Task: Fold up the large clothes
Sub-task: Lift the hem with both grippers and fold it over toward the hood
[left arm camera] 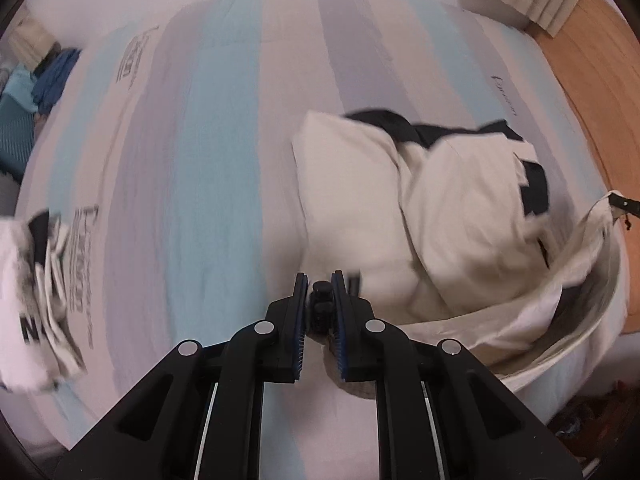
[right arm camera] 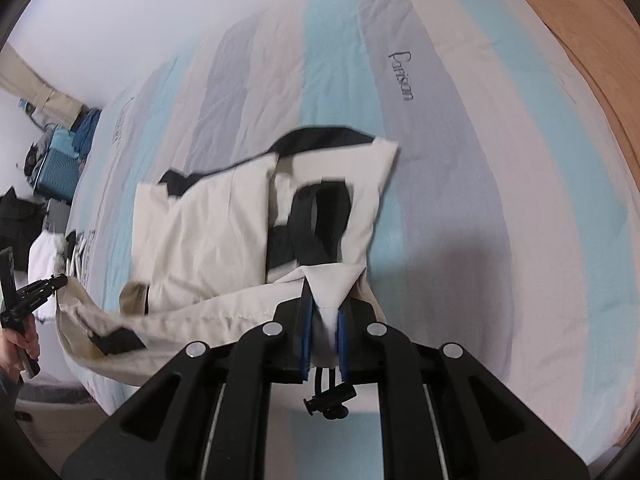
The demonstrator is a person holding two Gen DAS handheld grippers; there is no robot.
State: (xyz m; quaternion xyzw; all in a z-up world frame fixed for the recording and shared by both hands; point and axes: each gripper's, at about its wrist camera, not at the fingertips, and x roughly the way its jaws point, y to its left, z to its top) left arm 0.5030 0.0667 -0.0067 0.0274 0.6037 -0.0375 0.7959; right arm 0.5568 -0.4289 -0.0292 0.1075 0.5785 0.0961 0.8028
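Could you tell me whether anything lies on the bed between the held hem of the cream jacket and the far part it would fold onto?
Nothing visible does. Both tools, left and right, grip the cream jacket hem, and only the jacket's own body lies ahead on the striped bedspread.

The word "Parisian" (right arm camera: 401, 76) is written in dark script on a grey stripe of the striped bed cover (right arm camera: 460, 160). In the left wrist view, further print blocks on the cover (left arm camera: 132, 58) are too blurred to read.
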